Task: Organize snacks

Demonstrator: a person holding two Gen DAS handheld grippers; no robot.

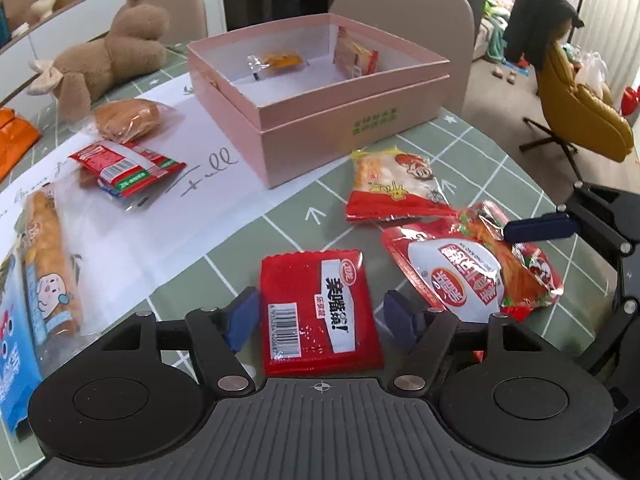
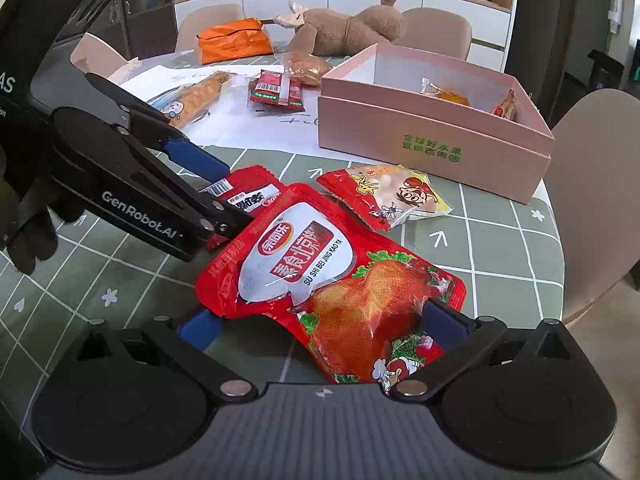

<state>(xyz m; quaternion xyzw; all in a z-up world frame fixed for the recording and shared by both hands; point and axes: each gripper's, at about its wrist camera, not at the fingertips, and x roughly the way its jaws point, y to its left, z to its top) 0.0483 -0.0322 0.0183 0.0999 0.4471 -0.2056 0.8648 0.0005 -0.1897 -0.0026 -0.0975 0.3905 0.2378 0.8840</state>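
My left gripper [image 1: 320, 316] is open, its fingers on either side of a flat red snack packet [image 1: 318, 312] lying on the table. My right gripper [image 2: 320, 320] is open around a red roast-duck pouch [image 2: 332, 280], its blue pads at the pouch's two edges; the pouch also shows in the left wrist view [image 1: 476, 264]. A red-and-yellow snack bag [image 2: 388, 196] lies behind the pouch. The open pink box [image 2: 432, 132] holds an orange wrapped sweet [image 1: 280, 60] and a red packet [image 1: 356, 56].
On the white paper at the left lie red sachets [image 1: 124, 164], a bun in plastic [image 1: 128, 118], a long bread stick pack [image 1: 52, 256] and a blue pack [image 1: 12, 352]. A teddy bear [image 1: 108, 56] and an orange bag [image 2: 234, 40] lie farther back. Chairs surround the round table.
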